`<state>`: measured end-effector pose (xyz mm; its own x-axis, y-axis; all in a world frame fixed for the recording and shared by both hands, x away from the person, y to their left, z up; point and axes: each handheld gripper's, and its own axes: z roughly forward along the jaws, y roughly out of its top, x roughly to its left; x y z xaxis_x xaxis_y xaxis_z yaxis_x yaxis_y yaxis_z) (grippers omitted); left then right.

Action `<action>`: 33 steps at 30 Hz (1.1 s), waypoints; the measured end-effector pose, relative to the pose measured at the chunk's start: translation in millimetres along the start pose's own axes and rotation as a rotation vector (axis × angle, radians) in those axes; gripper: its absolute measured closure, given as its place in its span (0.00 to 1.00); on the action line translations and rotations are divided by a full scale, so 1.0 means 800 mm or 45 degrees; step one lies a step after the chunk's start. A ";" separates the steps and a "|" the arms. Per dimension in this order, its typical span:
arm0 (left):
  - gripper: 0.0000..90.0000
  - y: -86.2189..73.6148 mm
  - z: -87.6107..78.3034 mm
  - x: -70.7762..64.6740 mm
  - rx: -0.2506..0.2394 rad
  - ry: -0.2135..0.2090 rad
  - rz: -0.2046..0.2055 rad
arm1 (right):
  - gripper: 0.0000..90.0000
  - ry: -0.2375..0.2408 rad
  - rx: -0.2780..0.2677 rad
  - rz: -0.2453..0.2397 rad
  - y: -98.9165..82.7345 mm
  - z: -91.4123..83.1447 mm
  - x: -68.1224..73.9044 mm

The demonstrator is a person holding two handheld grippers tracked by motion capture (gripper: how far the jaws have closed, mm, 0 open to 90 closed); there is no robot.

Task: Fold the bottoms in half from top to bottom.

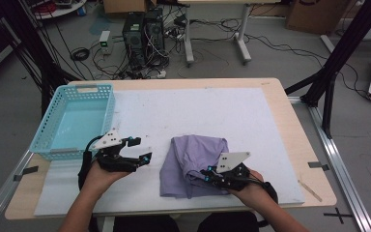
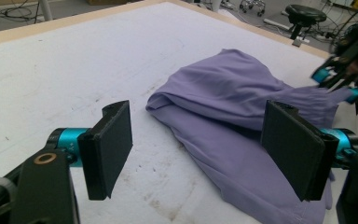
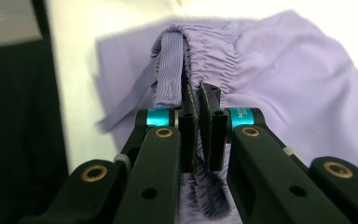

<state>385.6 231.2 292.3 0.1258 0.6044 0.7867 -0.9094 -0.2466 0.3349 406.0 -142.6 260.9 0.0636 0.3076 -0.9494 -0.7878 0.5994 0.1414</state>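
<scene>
At the near edge of the table, the right gripper (image 1: 206, 172) is clamped on the gathered elastic waistband of a crumpled lilac fabric garment (image 1: 193, 164), the person's right hand (image 1: 251, 189) holding it from behind. In the right gripper view the two black jaws stand nearly together with a pinch of the ruched hem (image 3: 200, 88) caught between their pads, and a flat woven lilac drawstring (image 3: 168, 70) hangs just beside the left jaw. The garment lies on the white mat (image 1: 198, 111) that covers the pale wooden table (image 1: 290, 125), towards the near right part of it.

Level with it on the left, the left gripper (image 1: 142, 151) is held in the person's left hand (image 1: 101, 174) just above the mat, apart from the cloth. Its jaws stand wide with nothing between them; in the left gripper view the mat and the near fold of the garment (image 2: 223, 93) show through the gap, and the right gripper (image 2: 338, 81) shows at the cloth's far side.

Farther back on the left, a light blue plastic mesh basket (image 1: 48, 130) sits at the table's edge. Beyond the table, two black computer towers (image 1: 142, 34) stand on the grey floor among loose cables.
</scene>
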 end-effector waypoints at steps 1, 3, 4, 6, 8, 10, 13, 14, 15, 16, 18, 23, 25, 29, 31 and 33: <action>0.28 0.000 0.000 0.000 0.001 0.000 -0.001 | 0.97 0.007 -0.008 -0.024 0.004 -0.003 0.004; 0.28 0.000 0.000 0.000 0.002 -0.001 0.000 | 0.97 0.037 0.006 -0.060 0.010 -0.005 0.017; 0.28 0.000 0.001 0.000 0.006 -0.002 0.004 | 0.97 0.058 0.028 -0.076 0.011 -0.004 0.024; 0.28 0.000 0.002 -0.001 0.012 -0.003 0.010 | 0.96 0.080 0.065 -0.113 0.007 0.003 0.034; 0.28 0.000 0.003 -0.001 0.014 -0.004 0.010 | 0.82 0.072 0.062 -0.098 0.000 0.008 0.034; 0.28 0.000 0.003 -0.001 0.013 -0.007 0.012 | 0.62 0.069 0.047 -0.037 -0.003 0.006 0.025; 0.28 0.000 0.003 -0.002 0.012 -0.005 0.008 | 0.52 0.032 -0.041 0.050 -0.001 -0.014 0.003; 0.28 0.000 0.002 -0.001 0.011 -0.005 0.007 | 0.52 0.003 -0.066 0.070 -0.001 -0.023 -0.005; 0.28 0.000 0.002 -0.001 0.010 -0.002 0.008 | 0.52 -0.022 -0.083 0.101 -0.002 -0.031 -0.014; 0.28 0.001 0.003 -0.001 0.012 -0.003 0.010 | 0.52 -0.070 -0.098 0.131 -0.003 -0.038 -0.023; 0.28 0.001 0.003 -0.001 0.015 0.001 0.010 | 0.52 -0.148 -0.103 0.212 -0.008 -0.049 -0.044; 0.28 0.002 0.004 -0.002 0.036 0.008 0.017 | 0.52 -0.275 -0.133 0.334 -0.023 -0.064 -0.078; 0.28 0.002 0.005 -0.001 0.029 0.005 0.006 | 0.49 -0.301 -0.152 0.360 -0.028 -0.066 -0.085; 0.28 0.003 0.005 0.001 0.008 -0.009 -0.007 | 0.44 -0.333 -0.168 0.397 -0.035 -0.068 -0.091; 0.28 0.003 0.004 0.000 -0.004 -0.020 -0.012 | 0.40 -0.347 -0.171 0.416 -0.036 -0.070 -0.092; 0.28 0.004 0.003 0.000 -0.016 -0.029 -0.010 | 0.37 -0.365 -0.192 0.412 -0.037 -0.074 -0.093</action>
<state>383.9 228.5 294.6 0.1418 0.5888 0.7958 -0.9132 -0.2324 0.3347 388.7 -226.8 310.4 -0.0506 0.6662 -0.7440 -0.8741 0.3309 0.3557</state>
